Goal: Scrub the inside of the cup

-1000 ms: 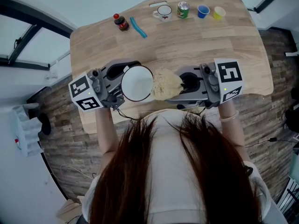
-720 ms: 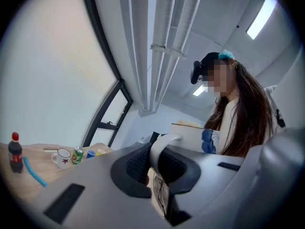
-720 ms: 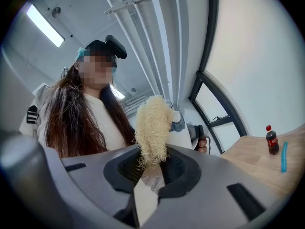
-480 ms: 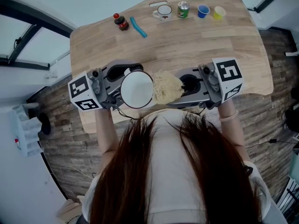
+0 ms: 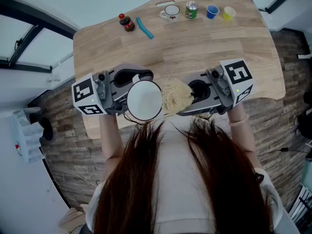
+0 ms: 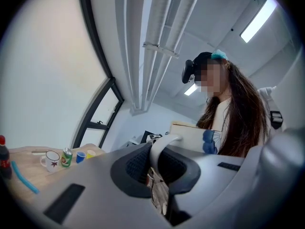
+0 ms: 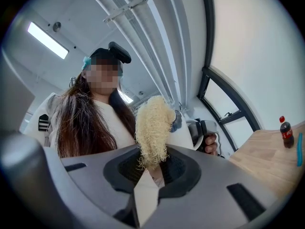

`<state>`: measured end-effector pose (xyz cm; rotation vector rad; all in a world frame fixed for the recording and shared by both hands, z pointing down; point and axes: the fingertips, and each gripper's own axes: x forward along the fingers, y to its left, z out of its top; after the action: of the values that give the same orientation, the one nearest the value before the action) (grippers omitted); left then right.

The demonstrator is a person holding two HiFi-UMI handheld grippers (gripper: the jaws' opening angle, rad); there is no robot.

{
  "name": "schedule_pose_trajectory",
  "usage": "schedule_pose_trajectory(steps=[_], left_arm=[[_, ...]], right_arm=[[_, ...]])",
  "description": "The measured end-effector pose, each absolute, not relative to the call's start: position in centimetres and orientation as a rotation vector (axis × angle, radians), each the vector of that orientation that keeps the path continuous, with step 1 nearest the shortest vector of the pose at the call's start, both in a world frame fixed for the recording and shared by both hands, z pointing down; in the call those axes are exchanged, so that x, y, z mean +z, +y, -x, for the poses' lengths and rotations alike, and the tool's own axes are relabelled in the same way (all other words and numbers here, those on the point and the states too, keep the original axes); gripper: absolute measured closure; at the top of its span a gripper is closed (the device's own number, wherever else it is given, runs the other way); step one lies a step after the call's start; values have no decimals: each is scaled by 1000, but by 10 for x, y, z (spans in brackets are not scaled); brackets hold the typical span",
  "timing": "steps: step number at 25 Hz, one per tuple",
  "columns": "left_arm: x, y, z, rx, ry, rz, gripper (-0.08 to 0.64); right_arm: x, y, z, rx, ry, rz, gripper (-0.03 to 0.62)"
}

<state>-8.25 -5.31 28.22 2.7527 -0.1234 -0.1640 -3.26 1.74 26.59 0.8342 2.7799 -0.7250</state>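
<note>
A white cup point(image 5: 144, 100) with a dark rim is held up near the person's chest, its mouth toward the head camera. My left gripper point(image 5: 127, 94) is shut on the cup's handle point(image 6: 164, 144), and the cup body point(image 6: 193, 136) rises beyond the jaws in the left gripper view. My right gripper point(image 5: 189, 97) is shut on a pale yellow fibrous scrubber point(image 5: 175, 95), which touches the cup's right rim. The scrubber point(image 7: 153, 125) stands up out of the right gripper point(image 7: 150, 168), with the cup partly hidden behind it.
Along the far edge of the wooden table point(image 5: 195, 48) stand a dark bottle with a red cap point(image 5: 126, 23), a blue strip point(image 5: 144, 28), a white mug point(image 5: 170, 12), a green can point(image 5: 191, 9), a blue cup point(image 5: 211, 11) and a yellow cup point(image 5: 227, 13).
Both grippers have drawn slightly toward the person. The cup has tipped its mouth more toward the head camera and the scrubber now sits lower against its right rim.
</note>
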Motion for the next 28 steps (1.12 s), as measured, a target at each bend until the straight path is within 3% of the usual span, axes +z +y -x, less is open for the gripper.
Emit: schedule_pose_trajectory(steps=[28], left_arm=[[271,-30,57,-161,160,-2754,535]], right_arm=[[260,32,22,-783,2663,-1044,514]])
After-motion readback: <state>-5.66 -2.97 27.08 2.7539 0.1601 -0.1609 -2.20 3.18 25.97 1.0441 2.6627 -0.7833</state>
